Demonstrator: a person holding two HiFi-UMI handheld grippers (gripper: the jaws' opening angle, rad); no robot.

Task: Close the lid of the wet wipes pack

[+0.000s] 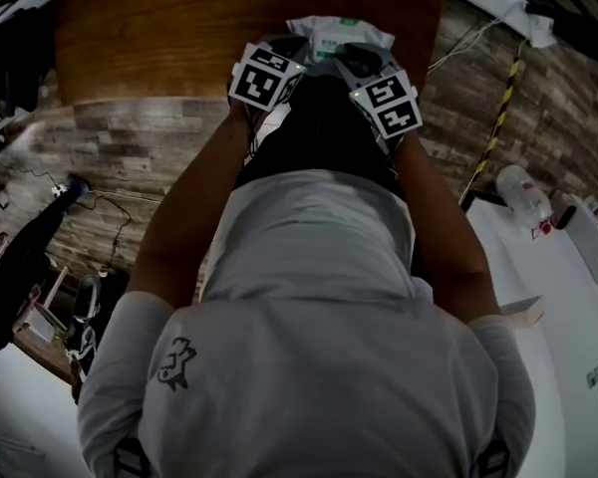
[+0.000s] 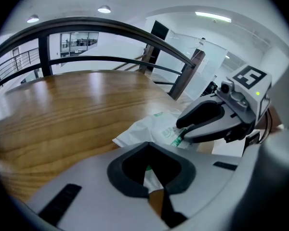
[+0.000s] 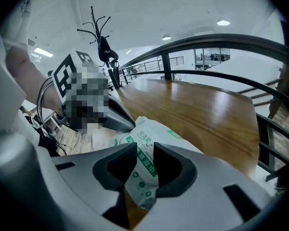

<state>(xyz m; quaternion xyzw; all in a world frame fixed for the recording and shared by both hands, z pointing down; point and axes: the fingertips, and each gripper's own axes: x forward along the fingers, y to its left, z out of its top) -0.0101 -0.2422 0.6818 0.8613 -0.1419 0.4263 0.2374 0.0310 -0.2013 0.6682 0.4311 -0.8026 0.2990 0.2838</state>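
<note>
The wet wipes pack (image 1: 339, 36) lies at the near edge of a round wooden table (image 1: 179, 28), white with green print, and both grippers are on it from the person's side. The left gripper (image 1: 291, 50) comes in at the pack's left end and the right gripper (image 1: 357, 62) at its right end, their marker cubes tilted towards each other just in front of the person's grey shirt (image 1: 309, 297). In the left gripper view the left gripper (image 2: 151, 178) has its dark pads drawn nearly together, pinching a thin white edge of the pack (image 2: 151, 129), while the right gripper (image 2: 185, 129) rests its black fingers on the pack's far end. In the right gripper view the right gripper (image 3: 144, 173) stands at a middling width with the pack (image 3: 156, 131) filling the gap between its pads — the printed face is gripped on both sides and its end hangs down past the table (image 3: 207, 109) edge. The lid itself cannot be made out in any view. A dark curved railing (image 3: 216, 44) runs behind the table, and a coat stand (image 3: 100, 25) rises further back.
</note>
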